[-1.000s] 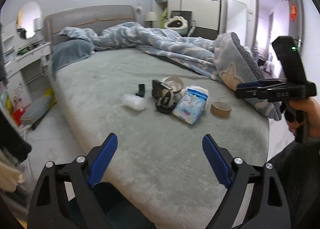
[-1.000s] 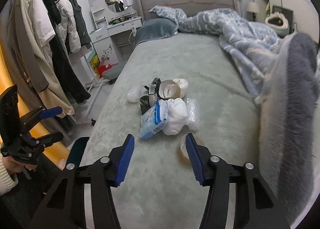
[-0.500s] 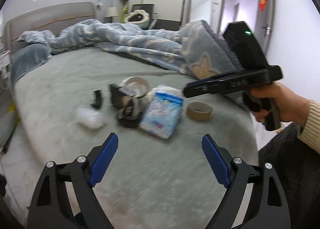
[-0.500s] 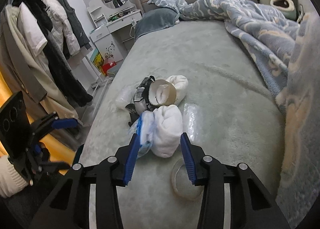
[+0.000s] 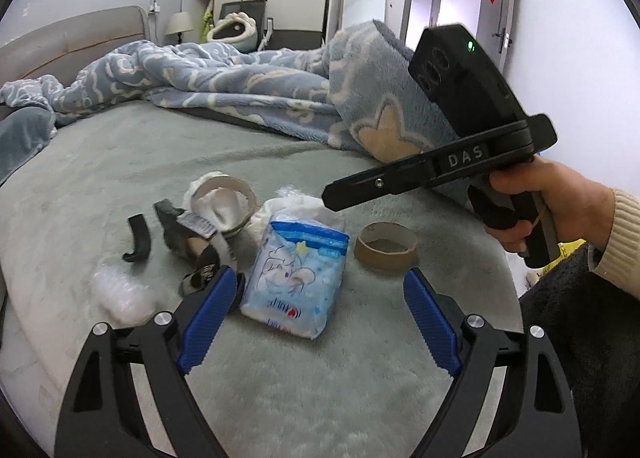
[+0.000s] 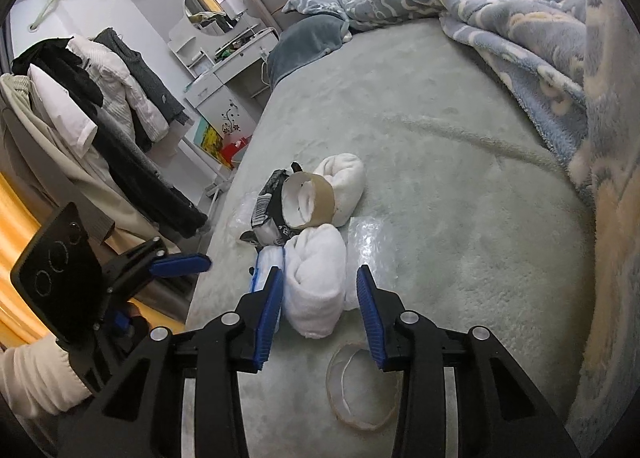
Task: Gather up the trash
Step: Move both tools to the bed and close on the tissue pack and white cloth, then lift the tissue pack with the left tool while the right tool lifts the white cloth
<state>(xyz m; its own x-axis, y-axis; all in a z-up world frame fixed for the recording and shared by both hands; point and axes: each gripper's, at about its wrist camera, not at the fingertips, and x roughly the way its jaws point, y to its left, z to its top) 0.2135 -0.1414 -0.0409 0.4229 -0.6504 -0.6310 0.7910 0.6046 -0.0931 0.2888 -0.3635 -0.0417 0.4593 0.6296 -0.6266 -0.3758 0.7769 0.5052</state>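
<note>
Trash pile (image 6: 304, 226) on a grey-green bed (image 6: 460, 186), a handheld gripper at either side.
Right gripper (image 6: 318, 308) fingers part-spread around a white cloth roll (image 6: 316, 282), not pressing it; left gripper (image 5: 316, 318) spread wide, empty, before a tissue pack (image 5: 296, 274); a cardboard ring (image 5: 386, 248) just right of the pack.

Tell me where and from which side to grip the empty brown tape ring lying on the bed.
The brown tape ring lies flat on the grey bed cover, hole up, apart from the blue-and-white pack. Probably best to come from above, one finger inside the hole and one outside, pinching the thin cardboard wall on its free side, away from the pack.
</note>
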